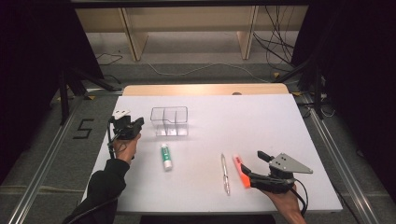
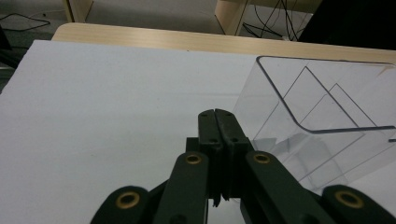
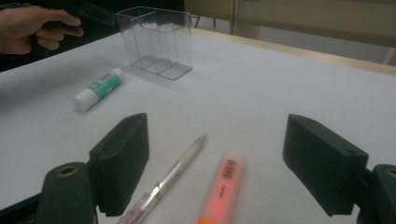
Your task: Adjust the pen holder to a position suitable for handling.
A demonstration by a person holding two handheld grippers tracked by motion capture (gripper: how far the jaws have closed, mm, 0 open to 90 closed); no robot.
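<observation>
From the high view, a clear plastic organizer with inner dividers stands on the white, matte tabletop. A white-and-green glue stick, a slim translucent pen and an orange highlighter lie nearer the person. The left hand-held gripper sits just left of the organizer; the right hand-held gripper lies by the highlighter.

In the left gripper view, the black jaws are pressed together on nothing, and the organizer's glossy rounded wall is cut off at the right.

In the right gripper view, the jaws stand spread wide, with pen and highlighter between them, their lower ends cropped.
</observation>
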